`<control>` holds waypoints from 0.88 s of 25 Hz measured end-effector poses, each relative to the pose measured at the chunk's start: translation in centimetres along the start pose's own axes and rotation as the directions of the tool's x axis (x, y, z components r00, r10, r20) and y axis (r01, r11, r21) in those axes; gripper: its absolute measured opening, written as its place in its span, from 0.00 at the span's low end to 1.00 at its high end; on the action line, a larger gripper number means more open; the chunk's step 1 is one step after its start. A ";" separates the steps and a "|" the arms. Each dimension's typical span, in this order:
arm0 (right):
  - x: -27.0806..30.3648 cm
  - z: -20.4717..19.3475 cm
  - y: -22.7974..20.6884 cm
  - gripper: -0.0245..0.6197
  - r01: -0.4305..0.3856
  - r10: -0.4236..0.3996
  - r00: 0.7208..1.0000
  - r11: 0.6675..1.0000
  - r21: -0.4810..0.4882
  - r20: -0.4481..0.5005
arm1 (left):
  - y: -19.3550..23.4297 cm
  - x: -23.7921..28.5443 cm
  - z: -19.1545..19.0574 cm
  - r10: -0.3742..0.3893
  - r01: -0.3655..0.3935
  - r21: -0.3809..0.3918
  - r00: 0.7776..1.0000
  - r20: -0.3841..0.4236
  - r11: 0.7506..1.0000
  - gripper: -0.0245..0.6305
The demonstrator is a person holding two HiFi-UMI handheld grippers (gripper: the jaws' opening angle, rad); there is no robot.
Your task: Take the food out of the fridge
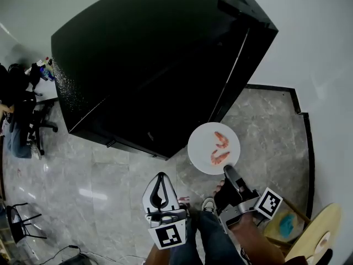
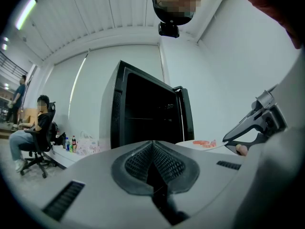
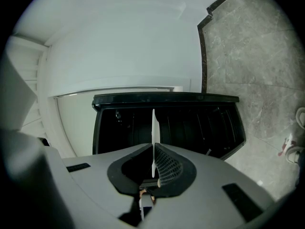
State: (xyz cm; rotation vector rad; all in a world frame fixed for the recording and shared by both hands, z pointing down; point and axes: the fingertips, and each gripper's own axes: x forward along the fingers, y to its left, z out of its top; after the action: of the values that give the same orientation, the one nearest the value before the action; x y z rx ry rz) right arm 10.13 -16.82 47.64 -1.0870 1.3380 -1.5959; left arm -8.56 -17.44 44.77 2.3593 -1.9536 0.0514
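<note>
The right gripper (image 1: 229, 171) pinches the near rim of a white plate (image 1: 201, 145), its jaws nearly closed on the thin edge. In the right gripper view the plate (image 3: 153, 128) stands edge-on as a white sliver between the pads of that gripper (image 3: 153, 168). Two shrimp (image 1: 220, 148) lie on the plate's right half.

The left gripper (image 1: 161, 176) hangs lower and to the left, above the person's shoes. Its jaws are pressed together, with nothing between them. The left gripper view confirms it: the ribbed pads (image 2: 164, 163) meet at the tip, and the plate (image 2: 198, 146) shows beyond them to the right.

The plate is out of the black fridge (image 1: 154, 65), held over the grey stone floor (image 1: 110, 186) just in front of its lower corner; rim and cabinet are close but apart. The fridge door (image 1: 242, 43) stands open at upper right. To the right of the plate, bare floor runs to a white wall (image 1: 325, 65) edged with dark skirting. A round wooden table (image 1: 317, 231) sits near the right hand, at lower right. Well off to the left, a person (image 1: 16, 128) sits in an office chair.
</note>
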 end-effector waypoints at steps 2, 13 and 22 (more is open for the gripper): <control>-0.2 -0.2 0.6 0.09 0.001 -0.001 1.000 1.000 0.006 -0.003 | -0.1 -0.1 0.8 -0.001 0.001 -0.004 1.000 0.004 1.000 0.06; -2.0 -1.1 4.7 0.09 -0.001 0.001 1.000 1.000 -0.003 -0.008 | -0.1 -1.3 5.9 -0.012 0.011 0.020 0.999 0.045 1.000 0.06; -3.5 -1.9 8.6 0.09 -0.026 0.026 0.999 1.000 -0.007 -0.019 | -1.4 -2.8 9.3 -0.019 0.020 -0.019 0.999 0.045 1.000 0.06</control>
State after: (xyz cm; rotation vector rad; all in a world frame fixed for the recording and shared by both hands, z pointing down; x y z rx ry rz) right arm 9.82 -14.24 38.55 -1.0568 1.3660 -1.5873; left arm -7.97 -15.22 35.24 2.3881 -1.9410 -0.0217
